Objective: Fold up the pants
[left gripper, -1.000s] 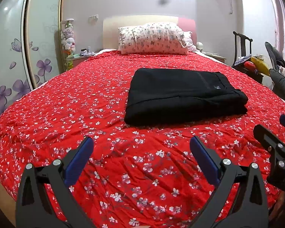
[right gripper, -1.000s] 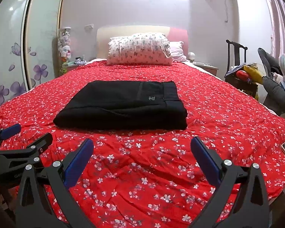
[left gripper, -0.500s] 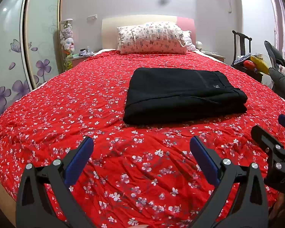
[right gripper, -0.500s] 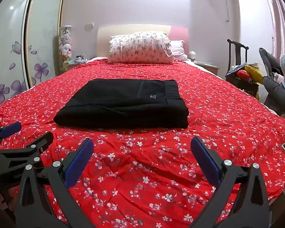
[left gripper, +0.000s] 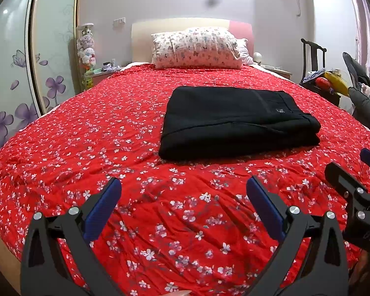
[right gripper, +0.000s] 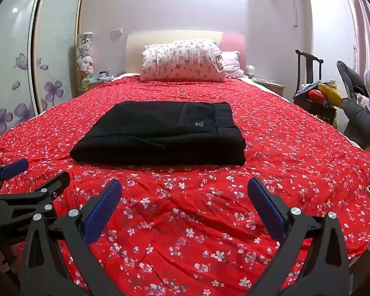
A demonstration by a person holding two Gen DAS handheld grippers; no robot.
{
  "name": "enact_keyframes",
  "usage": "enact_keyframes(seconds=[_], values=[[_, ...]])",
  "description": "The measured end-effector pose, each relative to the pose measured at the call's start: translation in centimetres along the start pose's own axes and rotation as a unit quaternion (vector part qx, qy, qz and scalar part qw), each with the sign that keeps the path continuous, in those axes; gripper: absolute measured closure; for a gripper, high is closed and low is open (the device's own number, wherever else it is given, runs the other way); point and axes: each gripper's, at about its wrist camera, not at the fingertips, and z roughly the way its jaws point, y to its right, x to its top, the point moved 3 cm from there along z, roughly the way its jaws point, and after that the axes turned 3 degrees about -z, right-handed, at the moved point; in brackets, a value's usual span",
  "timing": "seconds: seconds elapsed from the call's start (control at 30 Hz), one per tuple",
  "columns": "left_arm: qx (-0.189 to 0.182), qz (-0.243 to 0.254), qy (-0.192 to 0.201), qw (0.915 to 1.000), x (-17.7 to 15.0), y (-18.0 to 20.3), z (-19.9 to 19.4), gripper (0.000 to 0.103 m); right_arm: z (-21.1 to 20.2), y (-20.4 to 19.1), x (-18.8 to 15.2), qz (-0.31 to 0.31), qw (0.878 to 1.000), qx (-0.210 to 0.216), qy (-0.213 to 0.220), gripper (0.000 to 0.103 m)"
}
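A home bedroom: a bed under a red flowered cover, a pillow against the headboard, a wardrobe with flower-printed sliding doors, nightstands either side.

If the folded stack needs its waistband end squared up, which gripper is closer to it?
Right, probably. The pants' waistband end lies toward the right gripper; the left gripper faces the opposite end. Both are open, short of the pants.

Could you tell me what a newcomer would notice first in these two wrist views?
Probably the bright red floral bedspread filling both views, and the black pants folded into a neat rectangle at the middle of the bed. Next, the left gripper and right gripper low in front, jaws wide open and empty.
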Motion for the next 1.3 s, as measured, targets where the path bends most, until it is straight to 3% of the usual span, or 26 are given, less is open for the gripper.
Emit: enact_keyframes(seconds=[1.3], values=[[-0.008,0.005,-0.007,0.9999,-0.11,-0.08,0.28,0.002,-0.01,0.06,-0.21,0.006,1.0,-0.001,-0.005,0.001]])
